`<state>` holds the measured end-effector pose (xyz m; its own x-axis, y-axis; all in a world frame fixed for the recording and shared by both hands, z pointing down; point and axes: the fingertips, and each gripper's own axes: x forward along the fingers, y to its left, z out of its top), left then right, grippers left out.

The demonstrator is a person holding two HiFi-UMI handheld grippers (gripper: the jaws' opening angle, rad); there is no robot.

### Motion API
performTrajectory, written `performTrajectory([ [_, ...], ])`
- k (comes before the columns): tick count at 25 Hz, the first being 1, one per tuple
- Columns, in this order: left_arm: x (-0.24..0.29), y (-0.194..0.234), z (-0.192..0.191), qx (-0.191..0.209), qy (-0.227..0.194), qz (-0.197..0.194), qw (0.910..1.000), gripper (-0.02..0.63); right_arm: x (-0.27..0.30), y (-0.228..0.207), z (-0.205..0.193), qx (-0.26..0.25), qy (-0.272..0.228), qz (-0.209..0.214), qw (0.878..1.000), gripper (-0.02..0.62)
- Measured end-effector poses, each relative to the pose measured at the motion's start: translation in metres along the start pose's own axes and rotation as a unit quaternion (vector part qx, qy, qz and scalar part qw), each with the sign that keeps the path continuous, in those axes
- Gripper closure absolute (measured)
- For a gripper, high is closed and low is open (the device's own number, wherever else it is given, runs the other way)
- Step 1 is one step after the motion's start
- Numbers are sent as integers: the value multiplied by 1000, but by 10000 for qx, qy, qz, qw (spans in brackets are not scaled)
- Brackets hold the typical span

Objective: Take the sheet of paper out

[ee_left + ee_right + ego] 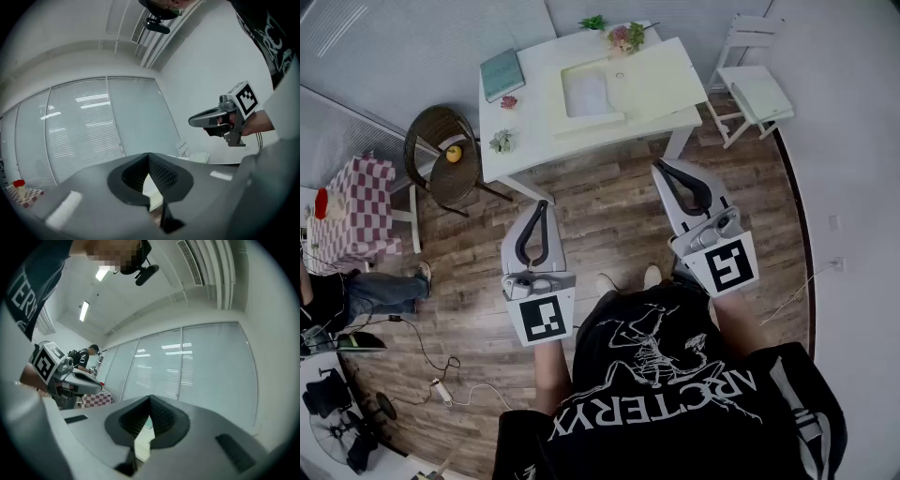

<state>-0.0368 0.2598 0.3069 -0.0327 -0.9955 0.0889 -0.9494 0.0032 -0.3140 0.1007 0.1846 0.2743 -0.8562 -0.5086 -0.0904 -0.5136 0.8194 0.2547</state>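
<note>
My left gripper (543, 203) and right gripper (659, 165) were both squeezed fully closed, holding nothing. The sheet of paper (586, 94) was sitting in the open cream folder (661, 80) on the white table (532, 141), well apart from me.

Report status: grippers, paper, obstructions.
Left gripper and right gripper shut, empty, short of the white table. White paper sheet lies untouched in open cream folder. Nothing on top of it.

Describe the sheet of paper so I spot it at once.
Find the white table at the top of the head view. An open cream folder lies on it; the sheet of paper is the whiter rectangle in its left half, paler than the teal book.
</note>
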Motion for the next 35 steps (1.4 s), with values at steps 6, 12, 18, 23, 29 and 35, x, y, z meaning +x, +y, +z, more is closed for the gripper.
performTrajectory([
  [6,2,-1,0,19,8,-2,10000,595,2,-1,-4,52,39,102,9999,583],
  [12,7,-7,7,39,-49,-80,9999,595,-1,-1,1,307,-126,266,9991,583],
  [18,20,-18,13,51,-51,-152,9999,595,-9,-21,0,149,-76,78,9998,583],
  [23,32,-36,21,7,-84,-62,9999,595,-18,-36,-11,69,-3,252,9997,583],
  [29,55,-49,20,5,-48,-24,10000,595,-7,-55,-28,160,20,461,9988,583],
  [35,113,-13,2,-87,-26,15,10000,595,61,-72,-52,181,108,694,9974,583],
])
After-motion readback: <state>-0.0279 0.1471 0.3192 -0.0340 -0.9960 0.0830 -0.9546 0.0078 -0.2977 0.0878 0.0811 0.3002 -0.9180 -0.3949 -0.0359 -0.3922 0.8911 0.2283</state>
